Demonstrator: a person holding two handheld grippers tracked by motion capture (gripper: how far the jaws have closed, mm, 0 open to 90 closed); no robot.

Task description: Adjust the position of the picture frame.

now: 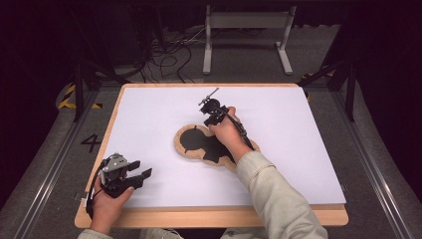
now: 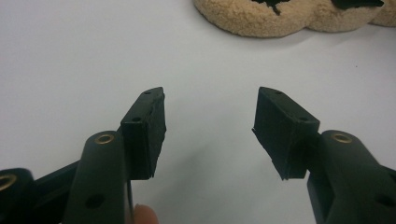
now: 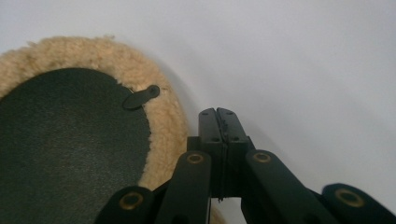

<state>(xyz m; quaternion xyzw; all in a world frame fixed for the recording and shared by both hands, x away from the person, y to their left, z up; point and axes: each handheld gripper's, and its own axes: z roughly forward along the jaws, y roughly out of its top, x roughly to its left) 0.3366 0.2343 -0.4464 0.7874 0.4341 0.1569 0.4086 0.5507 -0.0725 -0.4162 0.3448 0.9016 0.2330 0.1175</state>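
A flat pad point(image 1: 199, 142) with a black middle and a tan fleece rim lies at the centre of the white table point(image 1: 298, 129). My right gripper point(image 1: 213, 110) is at its far edge, held low by a hand that reaches over the pad. In the right gripper view this gripper point(image 3: 218, 114) is shut with nothing between its fingers, just right of the fleece rim point(image 3: 161, 116), where a small black tab point(image 3: 140, 97) sticks out. My left gripper point(image 1: 142, 169) rests near the table's front left, open and empty. In its own view the left gripper point(image 2: 210, 126) points at the pad point(image 2: 280, 18).
The table's wooden front edge point(image 1: 209, 216) runs below both forearms. Behind the table a white metal frame point(image 1: 247, 22) and loose cables point(image 1: 169, 59) lie on the floor. Yellow-black tape point(image 1: 67, 97) and a painted number point(image 1: 91, 143) mark the floor at the left.
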